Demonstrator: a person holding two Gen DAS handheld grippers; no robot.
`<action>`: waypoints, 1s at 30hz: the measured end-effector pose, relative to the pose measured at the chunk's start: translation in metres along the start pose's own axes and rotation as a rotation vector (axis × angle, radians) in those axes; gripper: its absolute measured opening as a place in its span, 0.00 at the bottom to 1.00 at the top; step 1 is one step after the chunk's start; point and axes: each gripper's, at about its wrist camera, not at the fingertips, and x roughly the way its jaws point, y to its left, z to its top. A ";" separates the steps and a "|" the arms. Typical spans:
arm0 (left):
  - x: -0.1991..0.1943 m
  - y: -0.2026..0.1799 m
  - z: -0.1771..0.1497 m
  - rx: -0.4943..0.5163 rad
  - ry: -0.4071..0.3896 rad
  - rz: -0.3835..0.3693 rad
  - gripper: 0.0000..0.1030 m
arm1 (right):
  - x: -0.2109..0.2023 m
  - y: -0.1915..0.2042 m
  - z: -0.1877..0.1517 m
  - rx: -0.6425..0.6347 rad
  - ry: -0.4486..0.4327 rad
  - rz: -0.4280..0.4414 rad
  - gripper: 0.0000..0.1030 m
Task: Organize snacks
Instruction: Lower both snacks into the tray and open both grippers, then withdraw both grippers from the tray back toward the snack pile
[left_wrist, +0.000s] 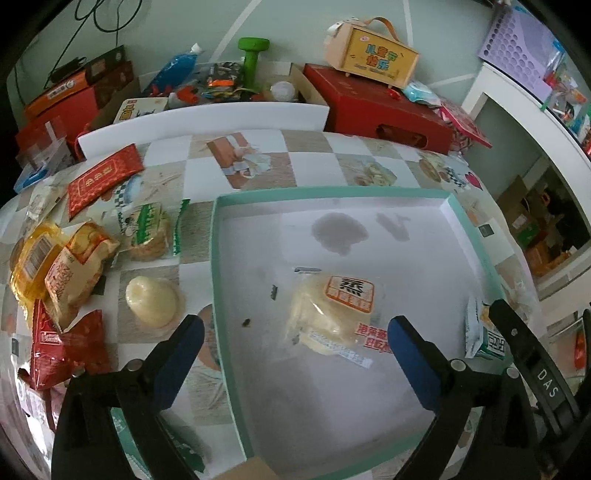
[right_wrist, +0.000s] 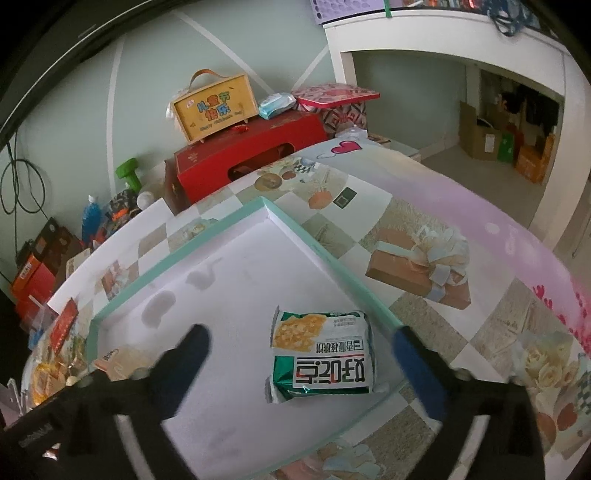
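Observation:
A shallow white box with a mint-green rim (left_wrist: 213, 236) (right_wrist: 221, 223) lies on the patterned table. Inside it rests a clear-wrapped pale steamed cake with an orange label (left_wrist: 332, 314). My left gripper (left_wrist: 295, 332) hovers over it, open, the pads clear of the wrapper. A green and white snack packet (right_wrist: 323, 354) lies flat in the box near its right rim. My right gripper (right_wrist: 303, 341) stands open above it, touching nothing. The right gripper's finger (left_wrist: 517, 332) and that packet (left_wrist: 484, 332) show at the left view's right side.
Loose snacks lie left of the box: a pale round bun (left_wrist: 153, 301), a green-striped cake pack (left_wrist: 149, 230), yellow bags (left_wrist: 70, 266), red bags (left_wrist: 62, 347) and a red pouch (left_wrist: 103, 179). Red gift boxes (left_wrist: 380, 107), a yellow carry box (right_wrist: 216, 107) and a green dumbbell (left_wrist: 253, 59) stand behind the table.

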 end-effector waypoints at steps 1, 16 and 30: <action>0.000 0.002 0.000 -0.006 -0.001 0.005 0.97 | 0.001 0.000 0.000 -0.002 0.004 -0.002 1.00; -0.002 0.014 -0.002 -0.047 -0.042 0.022 0.99 | 0.002 0.005 -0.002 -0.025 0.006 0.011 1.00; -0.047 0.036 -0.016 -0.095 -0.113 0.073 0.99 | -0.019 0.018 -0.002 -0.051 -0.014 0.028 1.00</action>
